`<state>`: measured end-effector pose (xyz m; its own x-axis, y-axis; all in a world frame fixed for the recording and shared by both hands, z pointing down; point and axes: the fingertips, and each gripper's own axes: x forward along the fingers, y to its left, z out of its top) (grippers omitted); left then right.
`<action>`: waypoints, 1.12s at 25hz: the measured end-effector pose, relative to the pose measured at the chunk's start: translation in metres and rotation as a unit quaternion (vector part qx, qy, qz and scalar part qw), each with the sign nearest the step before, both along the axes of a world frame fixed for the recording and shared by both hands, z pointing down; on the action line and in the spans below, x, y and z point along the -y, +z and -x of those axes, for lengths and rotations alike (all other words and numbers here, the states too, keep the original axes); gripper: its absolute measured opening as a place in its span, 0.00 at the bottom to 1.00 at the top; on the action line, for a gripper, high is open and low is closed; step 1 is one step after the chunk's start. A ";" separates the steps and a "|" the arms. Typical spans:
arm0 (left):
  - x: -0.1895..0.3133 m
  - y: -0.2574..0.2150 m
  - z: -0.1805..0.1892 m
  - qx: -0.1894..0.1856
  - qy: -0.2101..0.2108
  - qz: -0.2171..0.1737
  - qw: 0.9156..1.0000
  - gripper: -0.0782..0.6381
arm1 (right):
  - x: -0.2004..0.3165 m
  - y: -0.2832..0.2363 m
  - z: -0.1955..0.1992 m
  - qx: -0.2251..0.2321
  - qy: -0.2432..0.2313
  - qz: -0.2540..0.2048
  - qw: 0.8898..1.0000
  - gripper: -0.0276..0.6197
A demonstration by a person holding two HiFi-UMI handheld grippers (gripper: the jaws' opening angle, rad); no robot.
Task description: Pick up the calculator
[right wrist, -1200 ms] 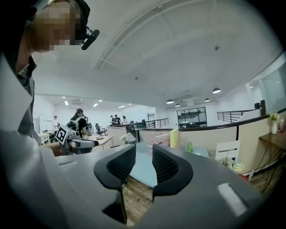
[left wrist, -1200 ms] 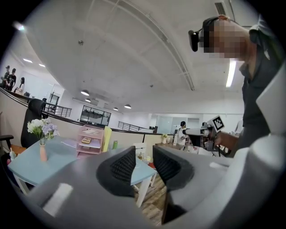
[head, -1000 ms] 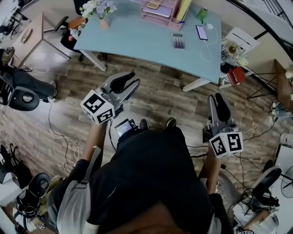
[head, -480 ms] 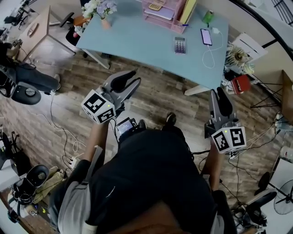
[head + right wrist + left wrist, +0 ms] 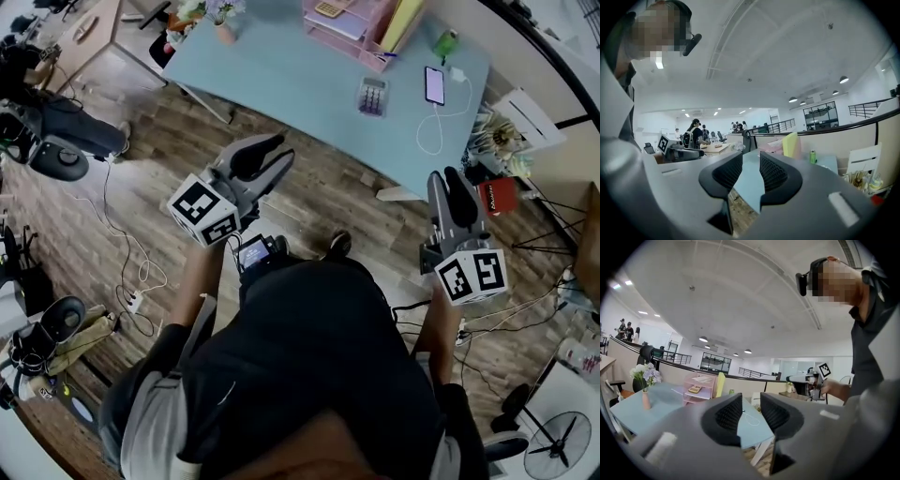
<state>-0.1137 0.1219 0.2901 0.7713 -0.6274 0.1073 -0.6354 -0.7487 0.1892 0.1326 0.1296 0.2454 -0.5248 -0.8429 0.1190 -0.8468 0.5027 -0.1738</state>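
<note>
In an open office, the pale-blue surface (image 5: 281, 75) carries the calculator (image 5: 372, 95), just nearside of the pink tray (image 5: 352, 23). The left gripper (image 5: 270, 157) and right gripper (image 5: 447, 180) hang well short of that tray, fingers closed and empty, probably only being carried toward it.

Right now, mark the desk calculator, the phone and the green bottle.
desk calculator (image 5: 372, 95), head view, middle of its keypad.
phone (image 5: 435, 85), head view, centre of its screen.
green bottle (image 5: 446, 44), head view, its body.

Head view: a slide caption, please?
Person holding left gripper and right gripper stands before blue desk with grey calculator.
</note>
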 end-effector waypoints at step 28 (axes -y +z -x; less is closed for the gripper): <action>0.069 0.013 -0.074 0.033 0.007 0.025 0.999 0.31 | 0.063 0.030 -0.077 0.024 0.008 0.024 0.999 0.19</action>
<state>-0.0394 0.0533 0.3031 0.7700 -0.6095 0.1888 -0.6374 -0.7479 0.1853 0.2101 0.0667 0.2755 -0.5168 -0.8456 0.1341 -0.8452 0.4789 -0.2374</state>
